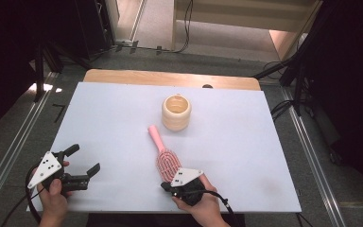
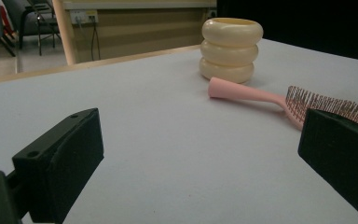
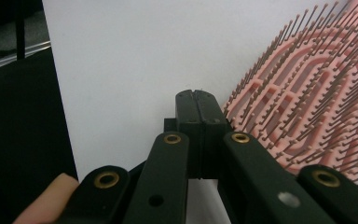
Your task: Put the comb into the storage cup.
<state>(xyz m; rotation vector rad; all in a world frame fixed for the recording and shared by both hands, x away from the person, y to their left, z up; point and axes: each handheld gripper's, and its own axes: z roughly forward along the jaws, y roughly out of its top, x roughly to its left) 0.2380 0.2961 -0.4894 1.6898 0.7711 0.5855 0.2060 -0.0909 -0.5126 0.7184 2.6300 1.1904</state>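
My high camera sits above my side of the worktop (image 1: 123,109) and looks forward and down, so I see the whole white surface and the floor behind it. The camera on my left tool (image 1: 82,163) rides low, almost level with the surface, and looks between the two black jaws across the worktop to the cream cup (image 2: 231,49) and the pink brush (image 2: 279,100). The camera on my right tool (image 3: 196,109) looks steeply down, very near the brush bristles (image 3: 307,93) and the worktop edge. All three views share the brush; the high view and the left tool view also share the cup (image 1: 176,112).
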